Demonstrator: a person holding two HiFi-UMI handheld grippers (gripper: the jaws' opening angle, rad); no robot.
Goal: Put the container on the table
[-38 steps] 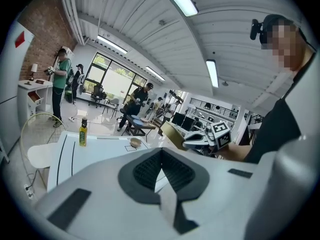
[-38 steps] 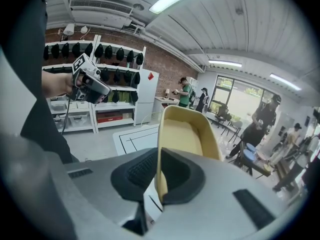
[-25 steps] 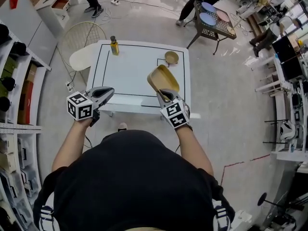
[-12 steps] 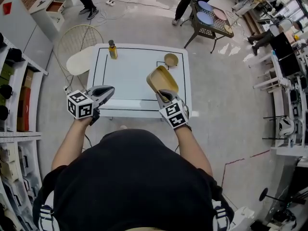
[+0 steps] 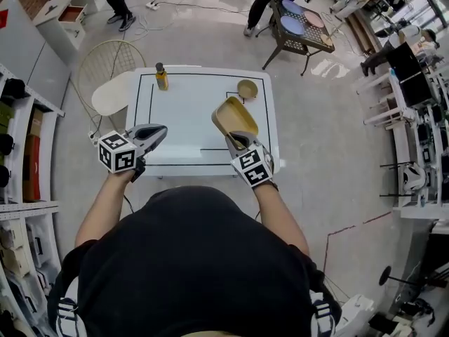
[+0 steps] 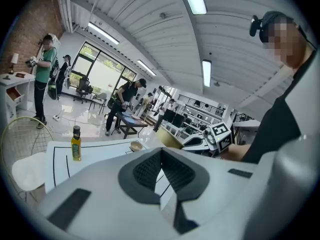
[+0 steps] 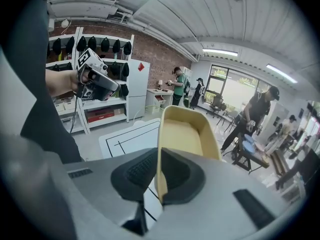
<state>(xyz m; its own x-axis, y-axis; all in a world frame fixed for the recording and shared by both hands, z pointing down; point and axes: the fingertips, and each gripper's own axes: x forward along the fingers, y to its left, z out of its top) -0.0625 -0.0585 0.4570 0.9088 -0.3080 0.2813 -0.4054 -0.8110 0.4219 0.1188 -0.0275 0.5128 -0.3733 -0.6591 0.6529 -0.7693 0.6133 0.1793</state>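
Carry step: right gripper (image 5: 236, 138) clamped the container (image 5: 237, 116) by its near wall, over the table (image 5: 182, 111). Left gripper (image 5: 161, 130) closed, empty. Next, probably: lower it flat, then release.

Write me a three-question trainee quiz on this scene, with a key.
1. True or false: the container already rests on the table.
2. What stands at the table's far left corner? A) a bottle B) a cup C) a pan
3. Fill in: the right gripper is shut on the ____.
Key: 1 false, it is held above the table; 2 A; 3 container.
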